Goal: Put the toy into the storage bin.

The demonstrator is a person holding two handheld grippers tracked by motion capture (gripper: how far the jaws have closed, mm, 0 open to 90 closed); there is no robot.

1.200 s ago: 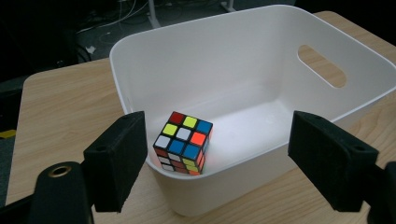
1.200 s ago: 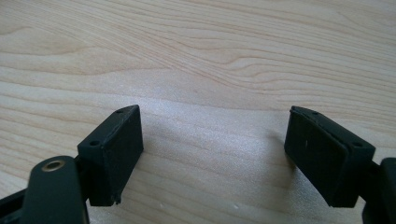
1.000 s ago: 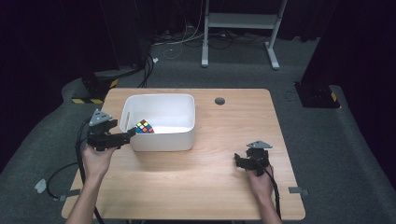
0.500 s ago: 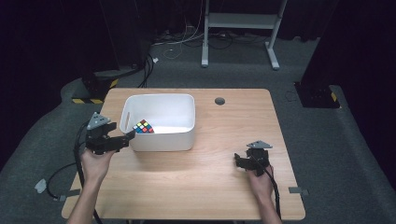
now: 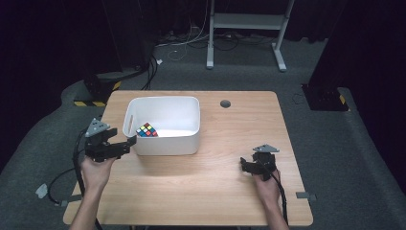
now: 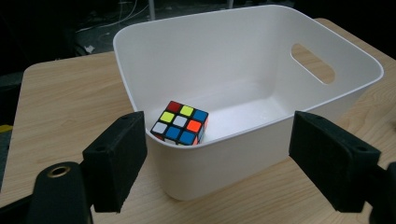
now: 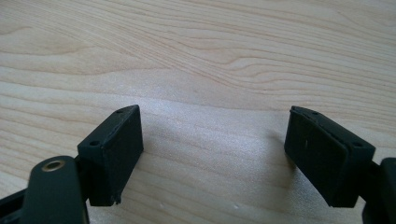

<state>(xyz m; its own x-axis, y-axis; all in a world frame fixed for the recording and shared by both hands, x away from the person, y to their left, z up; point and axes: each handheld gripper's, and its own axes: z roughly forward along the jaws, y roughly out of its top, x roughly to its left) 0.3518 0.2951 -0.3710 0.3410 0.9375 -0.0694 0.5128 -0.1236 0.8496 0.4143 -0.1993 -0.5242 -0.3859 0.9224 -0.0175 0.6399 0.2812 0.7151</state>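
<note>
Left black hand-held gripper [image 5: 125, 144]: I am carrying a matte body topped by a grey three-cornered plate, a black cable trailing off it. I am seeing two blocky black foam-faced pads [image 6: 116, 161], each showing small screw holes, and a brass-ringed hole low on the frame.

Right black hand-held gripper [image 5: 245, 166]: I am carrying the same build, grey plate and cable included. My forearms are showing bare, without sleeves.
</note>
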